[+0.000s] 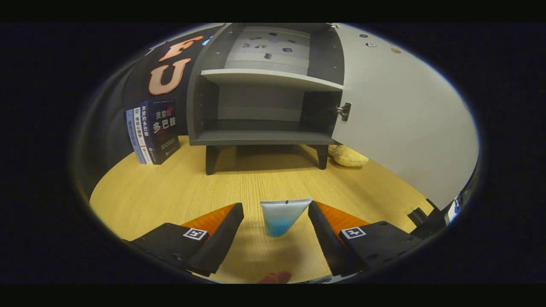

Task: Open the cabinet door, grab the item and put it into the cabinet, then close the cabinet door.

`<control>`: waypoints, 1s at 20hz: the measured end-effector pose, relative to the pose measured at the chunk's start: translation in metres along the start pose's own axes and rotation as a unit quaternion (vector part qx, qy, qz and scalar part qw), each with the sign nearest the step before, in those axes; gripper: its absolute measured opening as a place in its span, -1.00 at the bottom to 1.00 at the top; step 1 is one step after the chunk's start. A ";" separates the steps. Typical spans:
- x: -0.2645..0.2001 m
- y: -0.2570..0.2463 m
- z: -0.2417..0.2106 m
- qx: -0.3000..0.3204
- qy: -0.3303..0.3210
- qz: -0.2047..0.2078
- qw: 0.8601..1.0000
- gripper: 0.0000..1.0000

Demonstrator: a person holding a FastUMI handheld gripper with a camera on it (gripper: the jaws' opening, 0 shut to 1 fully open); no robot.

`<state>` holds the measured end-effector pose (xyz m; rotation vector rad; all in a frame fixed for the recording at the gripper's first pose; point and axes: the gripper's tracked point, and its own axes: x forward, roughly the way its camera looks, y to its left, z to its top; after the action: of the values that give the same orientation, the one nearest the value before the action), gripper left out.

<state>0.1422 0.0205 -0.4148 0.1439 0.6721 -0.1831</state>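
A small white tube with a blue lower end (pixel 279 218) stands upright on the wooden table (pixel 170 192), between my fingers. My gripper (pixel 276 209) is open: the right finger (pixel 324 221) is at the tube's upper corner, while the left finger (pixel 228 221) stays a little apart from it. Beyond the tube stands the grey cabinet (pixel 260 136) on short dark legs. Its pale door (pixel 396 119) is swung wide open to the right. Inside, one shelf (pixel 273 79) splits it, and the lower compartment (pixel 260 111) holds nothing.
A few books (pixel 153 132) lean upright against the booth wall left of the cabinet. A yellow soft toy (pixel 347 156) lies by the cabinet's right leg, under the open door. A fingertip (pixel 277 278) shows behind the gripper.
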 end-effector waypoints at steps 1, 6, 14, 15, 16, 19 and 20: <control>0.003 0.000 -0.004 0.000 0.005 -0.002 1.000 0.94; 0.009 0.011 -0.011 -0.007 0.012 0.019 1.000 0.45; -0.079 0.004 0.129 -0.016 -0.107 0.004 0.994 0.13; -0.096 0.001 0.160 -0.015 -0.131 -0.001 0.991 0.13; -0.111 -0.002 0.189 -0.015 -0.153 -0.005 0.988 0.12; -0.157 -0.016 0.278 -0.009 -0.208 -0.027 0.978 0.12; -0.169 -0.020 0.303 -0.011 -0.216 -0.035 0.976 0.11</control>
<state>0.1914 -0.0366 -0.0754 0.0553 0.2457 -0.2651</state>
